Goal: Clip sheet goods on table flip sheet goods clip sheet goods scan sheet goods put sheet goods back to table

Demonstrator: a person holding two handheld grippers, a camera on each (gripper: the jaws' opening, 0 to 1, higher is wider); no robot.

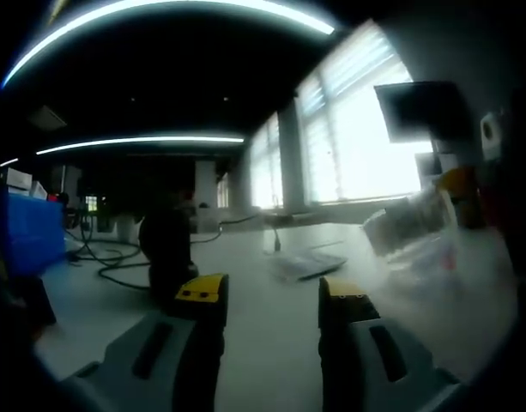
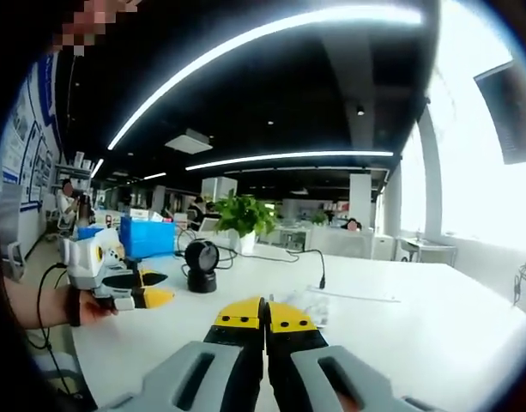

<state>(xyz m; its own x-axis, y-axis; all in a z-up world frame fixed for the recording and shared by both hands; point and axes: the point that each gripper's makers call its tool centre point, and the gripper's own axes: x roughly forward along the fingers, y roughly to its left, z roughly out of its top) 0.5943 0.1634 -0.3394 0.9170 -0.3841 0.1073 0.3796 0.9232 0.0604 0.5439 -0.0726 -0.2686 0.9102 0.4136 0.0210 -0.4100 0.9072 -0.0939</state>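
One blue bin (image 2: 148, 236), contents unseen

Both grippers have grey jaws with black slots and yellow-black tips: left gripper (image 1: 272, 302), right gripper (image 2: 264, 316). A dark wristband (image 2: 73, 306) circles the person's wrist.

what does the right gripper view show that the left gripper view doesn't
Right gripper view: a potted plant, a hand holding the left claw open, and the right claw shut. Left gripper view: a blurred clear packet at the right edge. Both: the white table, the black scanner and a blue box.
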